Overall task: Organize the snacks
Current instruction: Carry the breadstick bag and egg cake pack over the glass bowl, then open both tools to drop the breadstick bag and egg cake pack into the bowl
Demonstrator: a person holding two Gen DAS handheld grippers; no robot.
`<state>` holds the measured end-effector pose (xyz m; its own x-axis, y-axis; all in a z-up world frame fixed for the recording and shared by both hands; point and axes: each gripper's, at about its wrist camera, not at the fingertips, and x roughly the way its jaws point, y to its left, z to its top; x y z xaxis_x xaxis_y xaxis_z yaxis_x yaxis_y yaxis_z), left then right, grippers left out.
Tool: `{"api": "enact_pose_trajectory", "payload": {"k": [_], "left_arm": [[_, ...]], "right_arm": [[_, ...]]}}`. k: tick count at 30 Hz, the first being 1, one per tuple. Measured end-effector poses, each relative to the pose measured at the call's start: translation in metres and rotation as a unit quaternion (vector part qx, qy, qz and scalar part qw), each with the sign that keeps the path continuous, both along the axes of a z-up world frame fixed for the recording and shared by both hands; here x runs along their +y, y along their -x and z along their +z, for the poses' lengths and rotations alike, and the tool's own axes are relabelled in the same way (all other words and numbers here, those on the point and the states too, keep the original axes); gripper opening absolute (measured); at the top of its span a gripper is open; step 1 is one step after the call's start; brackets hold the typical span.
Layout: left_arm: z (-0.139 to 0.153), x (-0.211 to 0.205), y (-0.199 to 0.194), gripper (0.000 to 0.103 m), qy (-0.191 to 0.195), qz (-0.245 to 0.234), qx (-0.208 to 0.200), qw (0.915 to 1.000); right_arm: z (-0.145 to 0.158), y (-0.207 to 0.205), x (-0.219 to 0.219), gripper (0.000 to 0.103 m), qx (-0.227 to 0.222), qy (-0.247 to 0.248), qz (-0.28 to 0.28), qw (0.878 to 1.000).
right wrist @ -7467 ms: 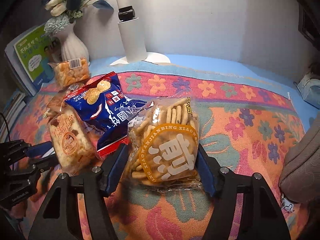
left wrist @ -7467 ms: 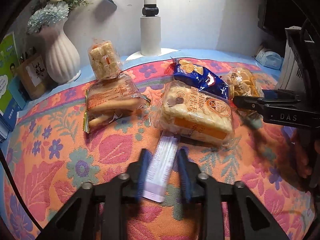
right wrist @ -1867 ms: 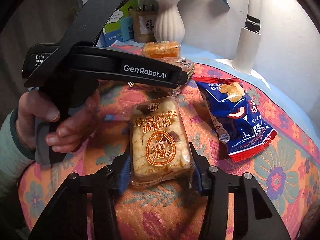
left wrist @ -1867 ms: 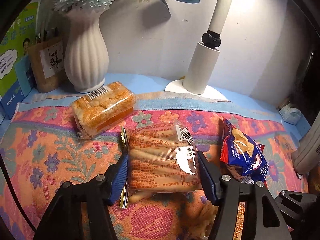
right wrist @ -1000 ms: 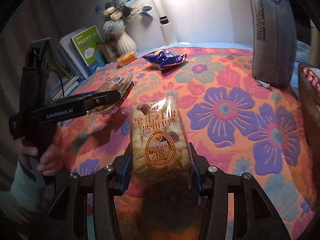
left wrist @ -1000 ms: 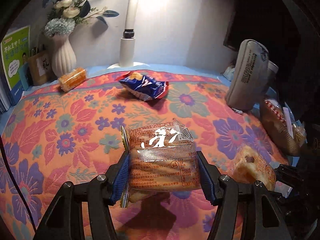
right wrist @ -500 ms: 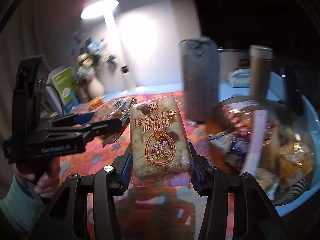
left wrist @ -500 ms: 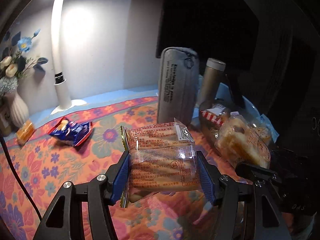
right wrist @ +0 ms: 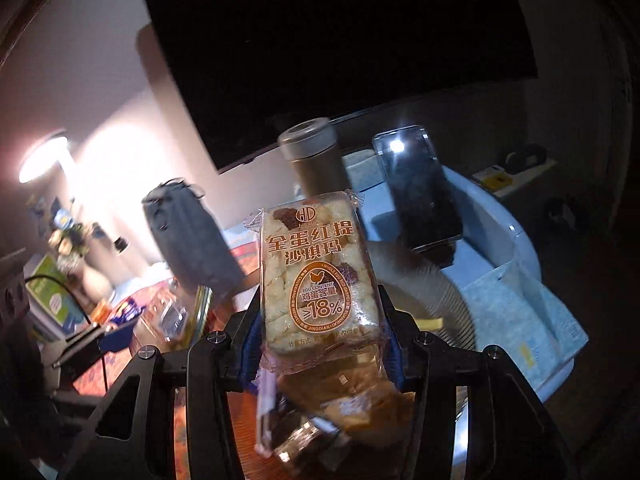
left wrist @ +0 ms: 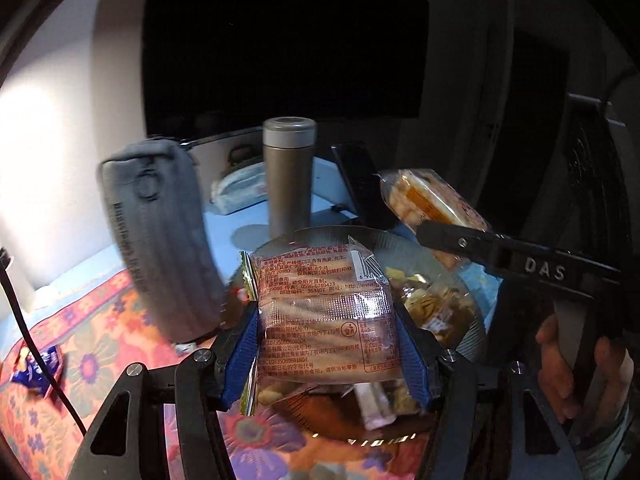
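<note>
Your left hand-held gripper (left wrist: 326,342) clamps biscuit pack (left wrist: 324,312), right hand-held gripper (right wrist: 318,344) clamps egg cake pack (right wrist: 318,276); both poised over snack bowl (left wrist: 472,320), likely for dropping in.

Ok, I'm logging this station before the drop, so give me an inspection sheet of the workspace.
Surface: floral cloth.
Job's things: bowl holding snacks; blue chip bag on the cloth.
Clutter: grey pouch, flask, phone.
Grippers: left gripper shut on biscuit pack; right gripper shut on egg cake pack.
Cables: black cable.
Surroundings: lit lamp, vase.
</note>
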<state>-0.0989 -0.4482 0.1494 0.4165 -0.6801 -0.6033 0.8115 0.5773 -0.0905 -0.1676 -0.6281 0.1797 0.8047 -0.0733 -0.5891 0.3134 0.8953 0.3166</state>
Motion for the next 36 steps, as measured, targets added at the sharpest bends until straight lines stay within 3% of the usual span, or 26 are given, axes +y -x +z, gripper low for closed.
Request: {"api": "enact_pose_trajectory", "payload": {"k": [6,8,11,19,36], "left_arm": [[-0.004,-0.035,-0.004,0.062,0.0,-0.014,0.004,0.9999],[-0.006,-0.041,-0.005,0.071,-0.001,-0.014,0.004,0.9999],[-0.008,-0.037,-0.009,0.075,0.002,-0.006,0.003,1.0],[-0.011,-0.001,-0.026,0.075,0.019,0.018,0.031,0.9992],[0.004,0.101,-0.033,0.075,0.048,0.079,0.026,0.9954]], "right_arm": [[-0.01,-0.018,-0.023,0.05,0.01,-0.013,-0.014,1.0],[-0.014,-0.024,-0.029,0.06,0.016,-0.02,-0.017,1.0],[-0.019,-0.022,-0.034,0.061,0.014,-0.033,-0.017,0.999],[-0.017,-0.016,-0.02,0.061,0.015,-0.023,-0.001,1.0],[0.014,-0.024,0.066,0.061,0.008,0.018,0.06,0.998]]}}
